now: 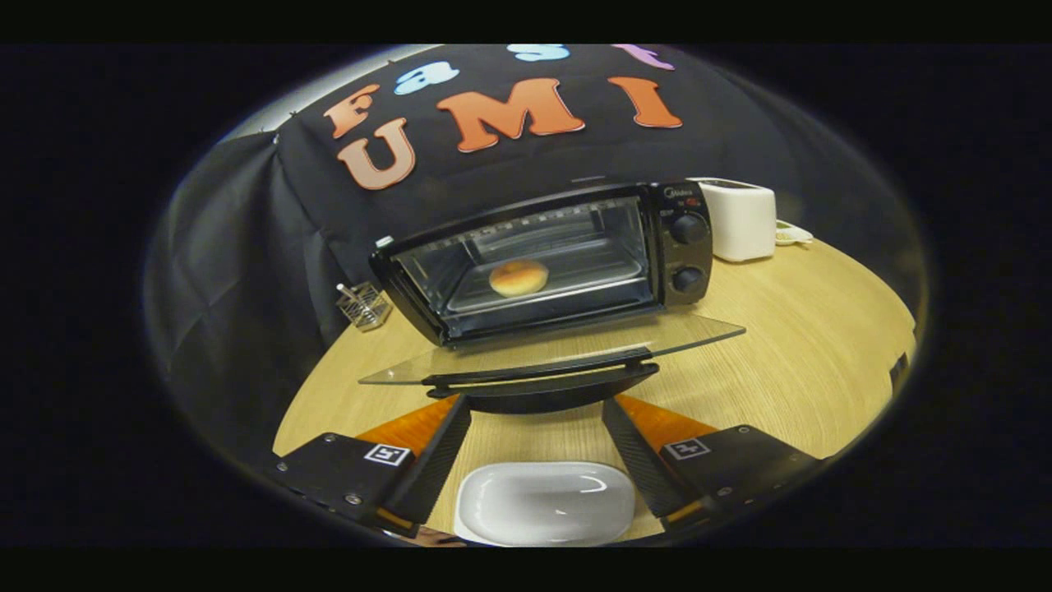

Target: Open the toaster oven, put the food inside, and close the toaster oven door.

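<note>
Already the bun (pixel 518 277) sits inside the toaster oven (pixel 542 259), so the gripper (pixel 536 400), fingers spread, nears the lowered door's handle (pixel 542 382) to lift it.

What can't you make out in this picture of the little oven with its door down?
- Gripper view: the tongs are open; their tips meet the door handle, contact unclear.
- Toaster oven dial markings: too small.
- White dish: near rim cut off.
- Wire basket contents: too small.
- Item behind the white toaster: mostly hidden.
</note>
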A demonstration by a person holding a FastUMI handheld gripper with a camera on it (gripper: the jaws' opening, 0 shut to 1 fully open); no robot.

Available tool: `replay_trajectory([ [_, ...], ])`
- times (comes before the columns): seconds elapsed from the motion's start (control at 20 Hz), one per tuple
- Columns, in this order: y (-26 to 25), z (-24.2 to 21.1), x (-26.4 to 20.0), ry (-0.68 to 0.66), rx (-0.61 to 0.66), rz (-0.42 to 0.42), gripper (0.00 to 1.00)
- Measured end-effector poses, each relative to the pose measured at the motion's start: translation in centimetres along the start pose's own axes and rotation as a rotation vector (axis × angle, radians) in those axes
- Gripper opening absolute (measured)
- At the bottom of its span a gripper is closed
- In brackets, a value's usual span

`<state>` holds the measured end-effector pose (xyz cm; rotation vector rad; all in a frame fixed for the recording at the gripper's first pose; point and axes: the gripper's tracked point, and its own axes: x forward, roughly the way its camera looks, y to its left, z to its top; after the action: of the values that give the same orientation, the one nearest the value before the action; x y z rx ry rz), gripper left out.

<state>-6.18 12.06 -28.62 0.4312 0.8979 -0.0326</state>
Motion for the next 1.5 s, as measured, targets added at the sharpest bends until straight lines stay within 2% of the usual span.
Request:
replay_trajectory([
  [0.4,1.7,7.6,2.2,-0.169,-0.042,0.04,0.95],
  [0.7,1.9,11.6,5.3,-0.267,-0.175,-0.012,0.95],
  [0.9,1.6,11.8,5.7,-0.284,-0.207,-0.037,0.95],
  [1.05,1.5,12.0,3.0,-0.346,-0.239,-0.031,0.95],
  [1.3,1.7,13.7,-5.0,-0.512,-0.224,0.044,0.95],
  [1.5,0.2,14.5,-9.8,-0.57,-0.23,0.031,0.96],
])
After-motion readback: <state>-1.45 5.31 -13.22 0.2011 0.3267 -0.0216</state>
